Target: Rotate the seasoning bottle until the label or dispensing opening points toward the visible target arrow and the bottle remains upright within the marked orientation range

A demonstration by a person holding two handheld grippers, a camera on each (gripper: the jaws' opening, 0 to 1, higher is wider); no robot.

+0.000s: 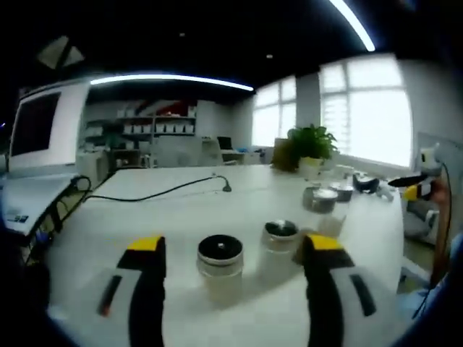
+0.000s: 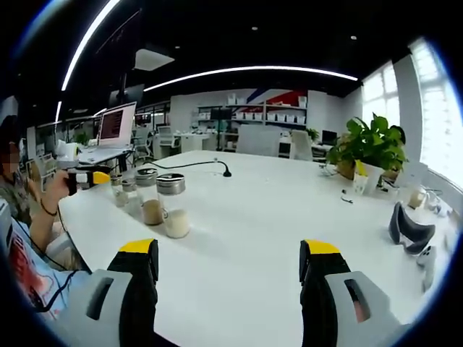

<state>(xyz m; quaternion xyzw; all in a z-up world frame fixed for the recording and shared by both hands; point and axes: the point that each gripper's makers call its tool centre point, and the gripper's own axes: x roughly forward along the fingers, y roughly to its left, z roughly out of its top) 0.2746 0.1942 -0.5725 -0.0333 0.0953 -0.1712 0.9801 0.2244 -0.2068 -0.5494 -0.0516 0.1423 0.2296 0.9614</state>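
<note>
A clear seasoning bottle (image 1: 220, 264) with a black, silver-rimmed lid stands upright on the white table (image 1: 181, 217), just ahead of my left gripper (image 1: 235, 249), whose yellow-tipped jaws are open on either side of it without touching. A second bottle (image 1: 281, 242) stands close to its right. Two more bottles (image 1: 322, 201) stand farther back. In the right gripper view the same row of bottles (image 2: 171, 206) stands at the left, well apart from my right gripper (image 2: 228, 253), which is open over bare table (image 2: 246, 217). The left gripper (image 2: 83, 179) shows beside the row, held by a hand.
A black cable (image 1: 166, 189) runs across the table. A laptop (image 2: 108, 134) sits at one end and a potted plant (image 2: 369, 144) by the windows. A white headset (image 2: 409, 224) lies at the right. A person's arm (image 2: 40, 206) is at the table's left edge.
</note>
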